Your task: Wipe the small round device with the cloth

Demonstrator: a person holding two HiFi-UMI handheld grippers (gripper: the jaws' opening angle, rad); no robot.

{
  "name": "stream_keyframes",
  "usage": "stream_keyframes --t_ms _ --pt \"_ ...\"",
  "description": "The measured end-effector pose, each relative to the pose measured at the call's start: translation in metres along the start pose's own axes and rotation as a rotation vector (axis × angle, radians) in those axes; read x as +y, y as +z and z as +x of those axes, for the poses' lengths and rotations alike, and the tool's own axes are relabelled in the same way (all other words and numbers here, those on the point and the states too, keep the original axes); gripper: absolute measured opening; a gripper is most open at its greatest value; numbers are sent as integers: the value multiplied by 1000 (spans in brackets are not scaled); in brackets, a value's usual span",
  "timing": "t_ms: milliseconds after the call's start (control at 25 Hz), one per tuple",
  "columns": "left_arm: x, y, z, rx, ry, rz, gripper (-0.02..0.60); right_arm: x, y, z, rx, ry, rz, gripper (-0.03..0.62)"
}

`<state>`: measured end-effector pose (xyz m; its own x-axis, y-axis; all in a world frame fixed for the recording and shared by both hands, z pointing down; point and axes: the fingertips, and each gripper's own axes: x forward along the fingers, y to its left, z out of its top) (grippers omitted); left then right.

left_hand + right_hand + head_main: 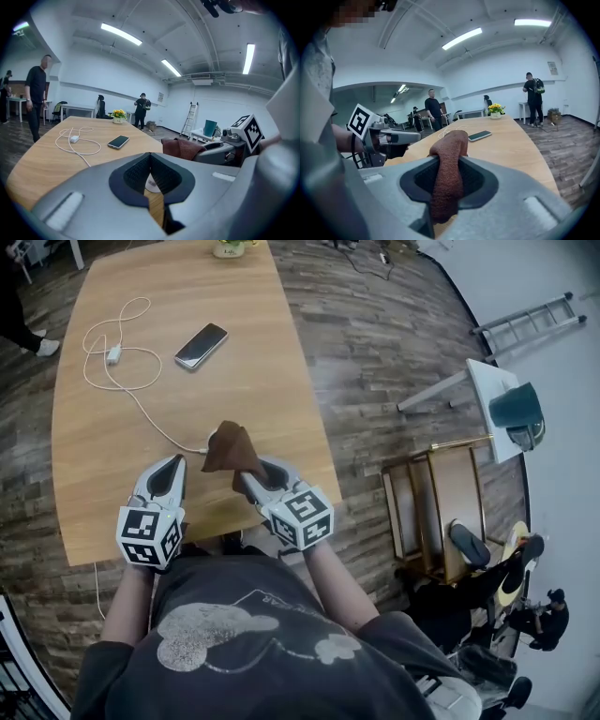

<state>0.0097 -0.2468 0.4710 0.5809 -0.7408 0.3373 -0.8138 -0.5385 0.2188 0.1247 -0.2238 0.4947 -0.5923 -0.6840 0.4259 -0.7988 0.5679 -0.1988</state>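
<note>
clamps the brown cloth [449, 178] in the right gripper [251, 474], just right of the left gripper [172, 470], tips pressed together, small round device [152, 184] showing through its hollow.

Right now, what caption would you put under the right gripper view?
Right gripper clamps a brown cloth, wooden table stretching ahead.

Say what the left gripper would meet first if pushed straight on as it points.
Likely the small round device, seen on the table just past the left gripper's tongs; the brown cloth sits off to the right. Depth is unclear.
</note>
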Motion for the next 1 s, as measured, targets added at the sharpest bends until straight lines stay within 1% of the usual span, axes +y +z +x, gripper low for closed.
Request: stream_keyframes --t_ms 160,520,800,1000 --pt "2 -1 -5 14 -37 9 18 16 -31 15 123 8 -16 80" --pt "9 -11 -16 44 -60 5 18 15 -82 24 312 -64 25 80" --pt "12 -15 -22 51 -63 -10 18 10 -101 23 400 -94 95 80" --pt "12 -21 -22 67 -69 -5 18 5 -112 20 437 -126 154 80"
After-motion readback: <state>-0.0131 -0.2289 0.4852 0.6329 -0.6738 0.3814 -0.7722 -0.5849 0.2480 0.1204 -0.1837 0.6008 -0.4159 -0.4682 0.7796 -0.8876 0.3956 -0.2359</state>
